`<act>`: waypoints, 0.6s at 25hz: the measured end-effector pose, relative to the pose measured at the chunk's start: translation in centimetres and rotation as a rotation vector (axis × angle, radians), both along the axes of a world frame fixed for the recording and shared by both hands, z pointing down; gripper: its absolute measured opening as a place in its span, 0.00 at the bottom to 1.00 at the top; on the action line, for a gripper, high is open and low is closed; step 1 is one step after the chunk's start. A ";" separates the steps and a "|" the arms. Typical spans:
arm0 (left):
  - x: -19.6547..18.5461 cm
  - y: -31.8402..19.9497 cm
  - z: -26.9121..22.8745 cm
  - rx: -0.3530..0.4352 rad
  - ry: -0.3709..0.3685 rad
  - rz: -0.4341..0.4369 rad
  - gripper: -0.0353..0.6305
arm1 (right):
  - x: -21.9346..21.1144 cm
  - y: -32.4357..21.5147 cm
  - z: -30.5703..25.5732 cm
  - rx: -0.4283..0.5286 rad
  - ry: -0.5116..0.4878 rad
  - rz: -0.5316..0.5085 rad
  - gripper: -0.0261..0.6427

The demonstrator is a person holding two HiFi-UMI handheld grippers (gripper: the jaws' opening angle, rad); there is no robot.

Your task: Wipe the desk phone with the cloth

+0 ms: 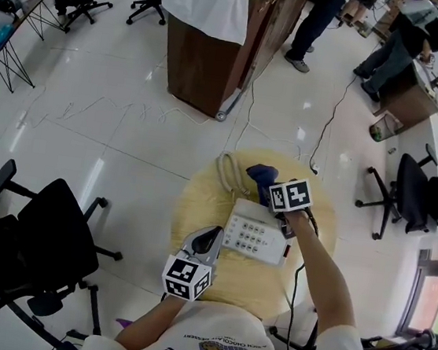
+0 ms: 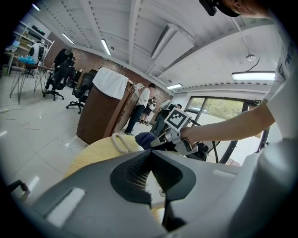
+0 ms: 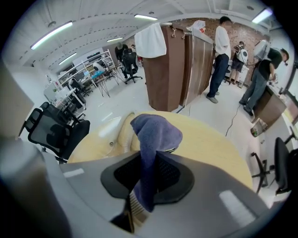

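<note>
Blue cloth [image 3: 156,132], clamped by right gripper [image 3: 151,162] fingers, partly hides the desk phone [image 1: 253,235]; left gripper [image 2: 150,160] fingers closed, empty.

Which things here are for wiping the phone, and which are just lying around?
For the job:
desk phone
blue cloth, clamped in the right gripper
left gripper, shut and empty, near the phone
round table under the phone

Just lying about:
black office chair
brown cabinet with a white sheet
floor cables
</note>
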State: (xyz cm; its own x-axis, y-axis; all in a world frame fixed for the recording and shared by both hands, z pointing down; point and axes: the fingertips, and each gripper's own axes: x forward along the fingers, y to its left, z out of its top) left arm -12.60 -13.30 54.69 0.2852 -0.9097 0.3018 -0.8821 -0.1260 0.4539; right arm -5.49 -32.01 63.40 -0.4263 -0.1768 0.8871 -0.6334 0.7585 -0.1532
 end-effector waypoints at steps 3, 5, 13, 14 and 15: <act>-0.2 0.1 0.1 -0.003 -0.003 -0.010 0.04 | -1.6 0.4 0.1 0.000 -0.009 -0.025 0.14; -0.2 0.1 0.1 -0.003 -0.003 -0.014 0.04 | -2.9 0.7 -0.1 -0.007 -0.031 -0.032 0.14; -0.3 0.4 -0.2 0.004 -0.005 -0.027 0.04 | -7.0 2.0 -0.9 0.017 -0.072 -0.078 0.14; -0.4 0.5 -0.1 0.004 -0.005 -0.029 0.04 | -7.3 2.2 -0.9 0.018 -0.075 -0.082 0.14; -0.5 0.6 -0.1 0.004 -0.004 -0.031 0.04 | -7.5 2.5 -0.9 0.019 -0.076 -0.086 0.14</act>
